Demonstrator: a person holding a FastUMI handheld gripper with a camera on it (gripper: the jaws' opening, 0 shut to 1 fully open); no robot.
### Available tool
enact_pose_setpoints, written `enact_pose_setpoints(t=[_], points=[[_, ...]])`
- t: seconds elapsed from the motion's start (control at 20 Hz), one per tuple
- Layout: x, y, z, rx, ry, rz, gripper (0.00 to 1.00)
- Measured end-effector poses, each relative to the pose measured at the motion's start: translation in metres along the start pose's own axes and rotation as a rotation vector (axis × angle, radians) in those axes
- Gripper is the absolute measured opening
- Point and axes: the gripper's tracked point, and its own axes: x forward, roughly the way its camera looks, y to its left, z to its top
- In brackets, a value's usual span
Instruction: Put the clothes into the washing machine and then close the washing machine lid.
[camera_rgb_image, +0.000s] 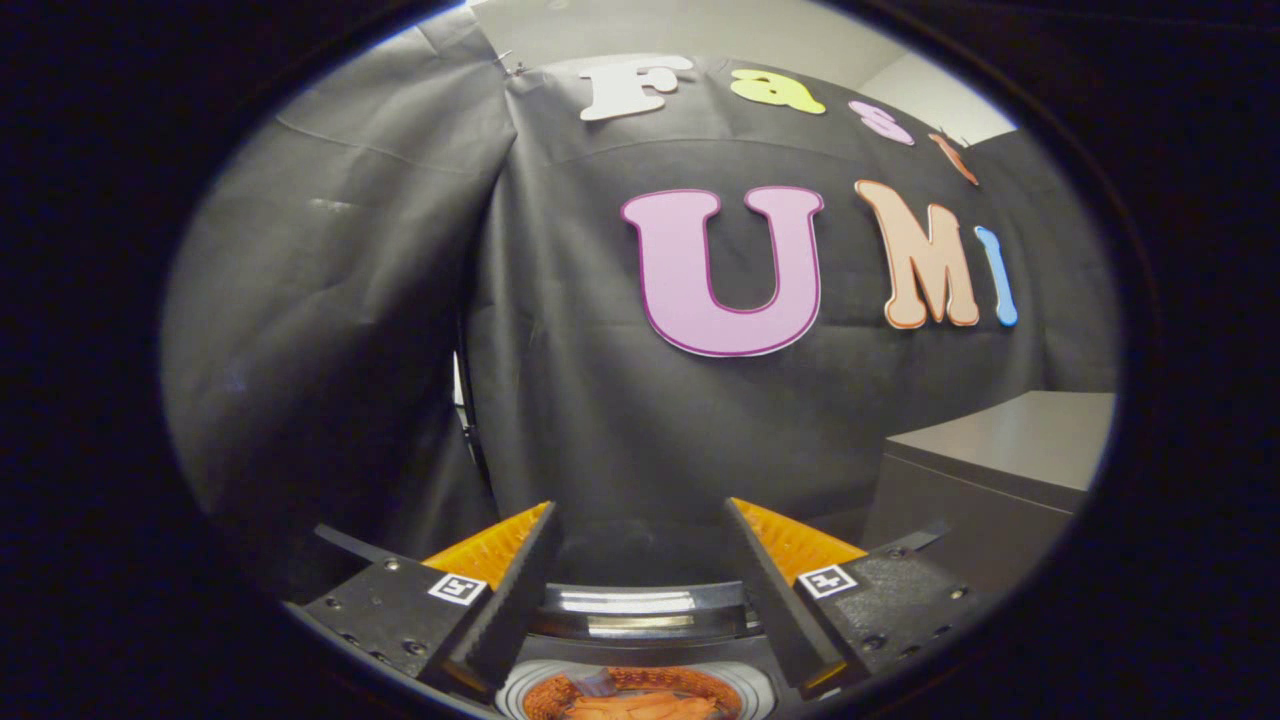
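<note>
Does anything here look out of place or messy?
Nothing stands out. The claw is open and holds nothing, above the washing machine, with orange clothes already inside its drum. A grey cabinet stands beside it.

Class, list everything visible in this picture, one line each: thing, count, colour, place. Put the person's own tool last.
Washing machine opening: one, dark with a shiny rim, low between the fingers.
Clothes: a bundle, orange, inside the drum below the rim.
Cabinet: one, grey, beyond the right finger against the wall.
Booth wall: one, black cloth, behind everything.
Tongs: one, black fingers with orange backs, open and apart, holding nothing, above the drum.
</note>
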Motion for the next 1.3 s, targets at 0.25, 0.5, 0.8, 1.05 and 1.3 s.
enact_pose_setpoints(t=[0.25,0.5,0.8,1.05,1.3], points=[[-0.011,0.0,-0.01,0.014,0.012,0.001,0.98],[-0.027,-0.006,-0.085,0.016,0.239,-0.038,0.99],[-0.042,0.0,-0.11,0.008,0.249,-0.025,0.98],[-0.061,-0.003,-0.088,-0.051,0.198,-0.026,0.98],[-0.095,-0.009,-0.072,-0.035,0.204,-0.017,0.96]])
